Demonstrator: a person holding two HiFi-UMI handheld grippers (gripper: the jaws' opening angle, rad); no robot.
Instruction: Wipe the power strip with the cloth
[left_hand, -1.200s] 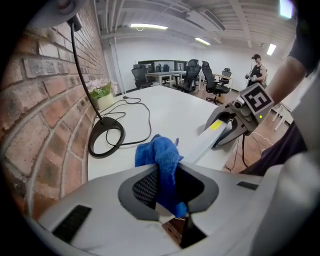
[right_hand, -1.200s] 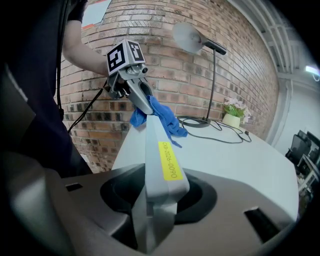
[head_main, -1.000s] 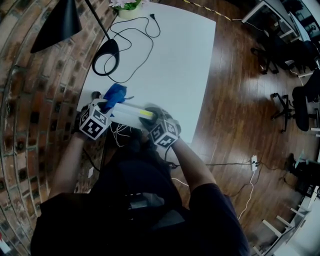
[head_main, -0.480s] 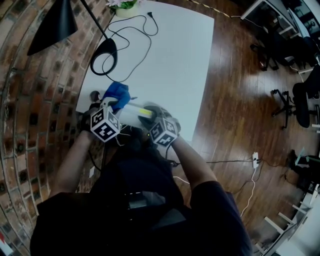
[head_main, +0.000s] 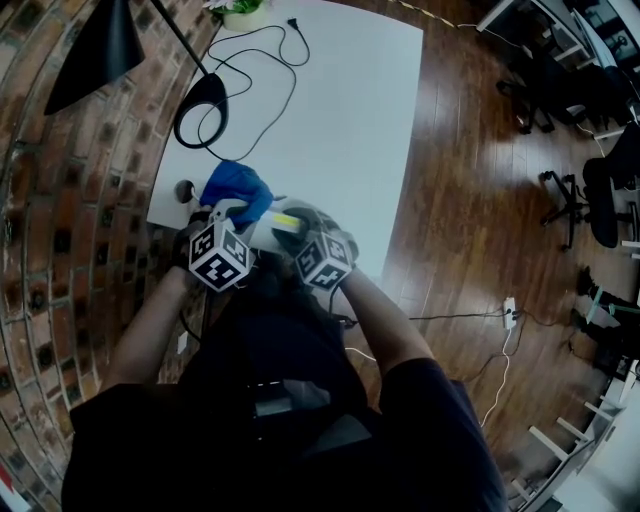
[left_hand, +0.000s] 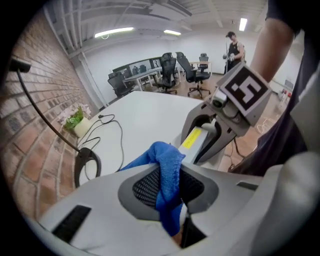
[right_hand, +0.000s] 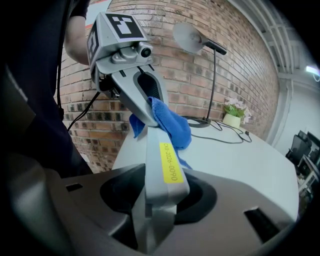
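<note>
The white power strip (head_main: 277, 224) with a yellow label hangs over the near edge of the white table (head_main: 350, 120). My right gripper (head_main: 300, 232) is shut on one end of it; in the right gripper view the strip (right_hand: 161, 165) runs straight out from between the jaws of the right gripper (right_hand: 159, 202). My left gripper (head_main: 236, 212) is shut on the blue cloth (head_main: 238, 186), which lies against the strip's far part. The cloth (left_hand: 168, 176) is pinched in the left gripper (left_hand: 169, 189), with the strip (left_hand: 194, 140) just beyond it.
A black desk lamp's round base (head_main: 201, 100) and a looping black cord (head_main: 262, 62) lie on the far part of the table, with a small plant pot (head_main: 238, 14) at the corner. A brick wall (head_main: 60, 200) runs along the left. Office chairs (head_main: 585, 200) stand on the wood floor at right.
My left gripper has slid with the cloth along the strip toward the right gripper and rolled a little. The right gripper and the strip have kept still.
</note>
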